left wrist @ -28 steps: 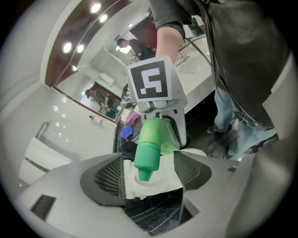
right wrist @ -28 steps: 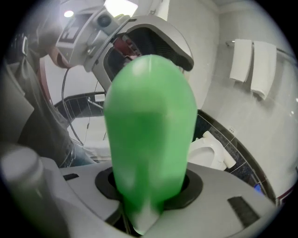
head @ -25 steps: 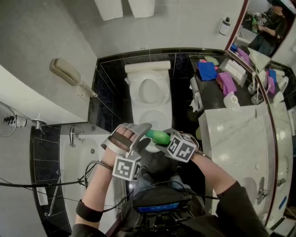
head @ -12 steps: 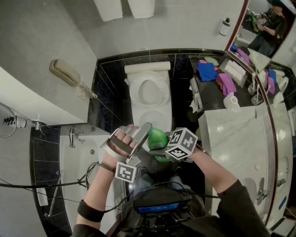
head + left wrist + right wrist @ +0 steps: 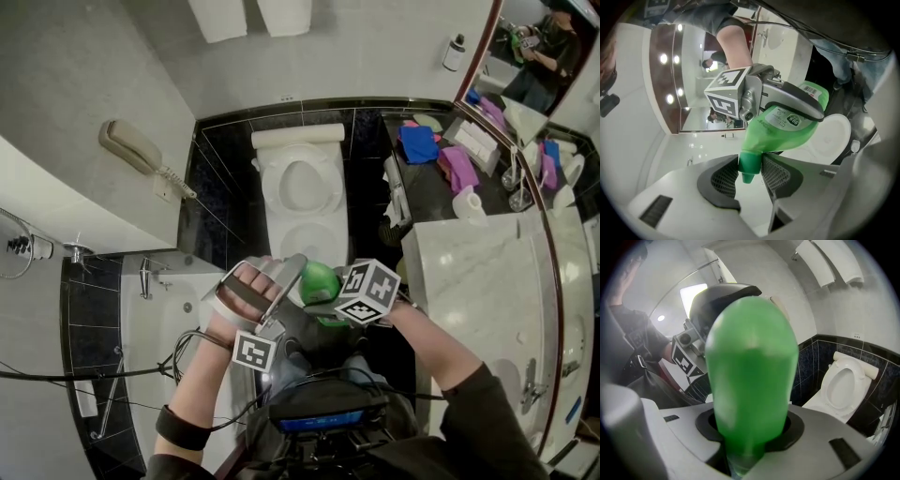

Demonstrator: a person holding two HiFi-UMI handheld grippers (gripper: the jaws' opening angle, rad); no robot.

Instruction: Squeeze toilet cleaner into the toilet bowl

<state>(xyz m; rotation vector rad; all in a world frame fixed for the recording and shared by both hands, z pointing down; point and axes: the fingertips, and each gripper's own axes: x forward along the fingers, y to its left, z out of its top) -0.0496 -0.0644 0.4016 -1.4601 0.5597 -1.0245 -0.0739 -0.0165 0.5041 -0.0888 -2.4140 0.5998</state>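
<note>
Right gripper (image 5: 750, 441) rolled since earlier, jaws clamped on green bottle (image 5: 750, 376); left gripper (image 5: 751, 174) jaws just closed on cap (image 5: 748, 165).

Bathroom: toilet (image 5: 272, 192), wall mirror (image 5: 548, 56)

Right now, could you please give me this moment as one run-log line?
right tool: shut on green bottle | left tool: jaws just closing, pads on cap | toilet: lid up, ahead
</note>
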